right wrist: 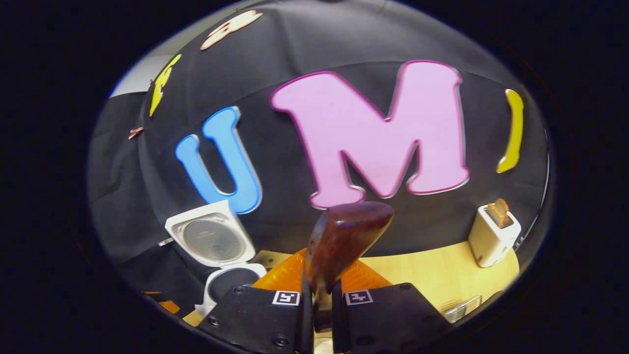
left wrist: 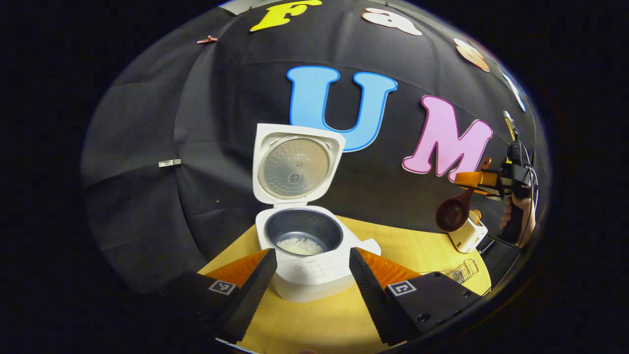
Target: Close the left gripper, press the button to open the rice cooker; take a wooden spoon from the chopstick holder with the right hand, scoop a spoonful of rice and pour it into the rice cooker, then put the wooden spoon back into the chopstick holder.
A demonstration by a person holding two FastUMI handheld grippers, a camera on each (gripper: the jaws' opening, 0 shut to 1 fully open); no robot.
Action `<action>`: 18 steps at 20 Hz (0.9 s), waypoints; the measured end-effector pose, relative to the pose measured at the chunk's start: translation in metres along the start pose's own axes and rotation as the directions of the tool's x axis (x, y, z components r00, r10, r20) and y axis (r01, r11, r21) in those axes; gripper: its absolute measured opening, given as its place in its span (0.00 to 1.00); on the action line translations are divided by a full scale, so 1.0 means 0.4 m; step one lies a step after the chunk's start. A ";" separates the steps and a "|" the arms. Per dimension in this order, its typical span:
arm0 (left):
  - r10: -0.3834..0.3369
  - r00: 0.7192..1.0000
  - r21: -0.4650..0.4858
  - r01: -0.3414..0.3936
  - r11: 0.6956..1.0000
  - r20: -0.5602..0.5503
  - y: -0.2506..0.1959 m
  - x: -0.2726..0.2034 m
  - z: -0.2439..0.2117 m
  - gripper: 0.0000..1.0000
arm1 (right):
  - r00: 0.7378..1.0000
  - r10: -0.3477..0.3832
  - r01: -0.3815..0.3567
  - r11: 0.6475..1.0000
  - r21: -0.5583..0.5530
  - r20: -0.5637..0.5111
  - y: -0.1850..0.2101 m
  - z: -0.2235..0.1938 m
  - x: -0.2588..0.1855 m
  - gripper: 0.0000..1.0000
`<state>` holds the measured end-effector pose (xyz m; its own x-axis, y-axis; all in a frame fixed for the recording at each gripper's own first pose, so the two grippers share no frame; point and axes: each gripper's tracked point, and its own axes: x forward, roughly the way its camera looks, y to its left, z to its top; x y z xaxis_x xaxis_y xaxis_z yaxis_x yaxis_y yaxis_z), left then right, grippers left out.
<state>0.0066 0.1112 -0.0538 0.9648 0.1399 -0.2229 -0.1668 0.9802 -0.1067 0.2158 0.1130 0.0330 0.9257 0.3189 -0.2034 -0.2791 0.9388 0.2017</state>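
The rice cooker [left wrist: 304,246] stands open on the wooden table [left wrist: 417,250], rice in its pot, just beyond our spread left gripper [left wrist: 309,275]. Far right, our right gripper [right wrist: 322,300] clamps the wooden spoon [right wrist: 344,241] above the white chopstick holder [left wrist: 469,233].

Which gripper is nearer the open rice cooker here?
Left. The left gripper sits right in front of the rice cooker, open fingers flanking its front. The right gripper, shut on the wooden spoon, is held up off to the side, above the chopstick holder.
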 end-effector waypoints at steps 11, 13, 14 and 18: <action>0.019 0.997 -0.059 -0.023 0.998 -0.076 -0.127 -0.012 -0.077 0.96 | 0.961 -0.272 0.275 0.960 0.050 -0.060 -0.539 -0.065 -0.109 0.19; 0.037 0.996 -0.101 -0.045 0.994 -0.086 -0.133 -0.019 -0.080 0.96 | 0.954 -0.289 0.295 0.952 0.084 -0.072 -0.605 -0.096 -0.130 0.19; 0.051 0.995 -0.106 -0.059 0.993 -0.083 -0.131 -0.025 -0.075 0.96 | 0.951 -0.298 0.305 0.947 0.102 -0.079 -0.631 -0.114 -0.137 0.19; 0.099 0.992 -0.084 -0.106 0.991 -0.083 -0.124 -0.051 -0.079 0.96 | 0.931 -0.337 0.356 0.924 0.140 -0.142 -0.727 -0.207 -0.155 0.19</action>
<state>-0.0111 0.0551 -0.0747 0.9233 0.2242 -0.3119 -0.2847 0.9445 -0.1638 0.2184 -0.1689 -0.0924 0.9192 -0.0015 -0.3938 0.1080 0.9626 0.2483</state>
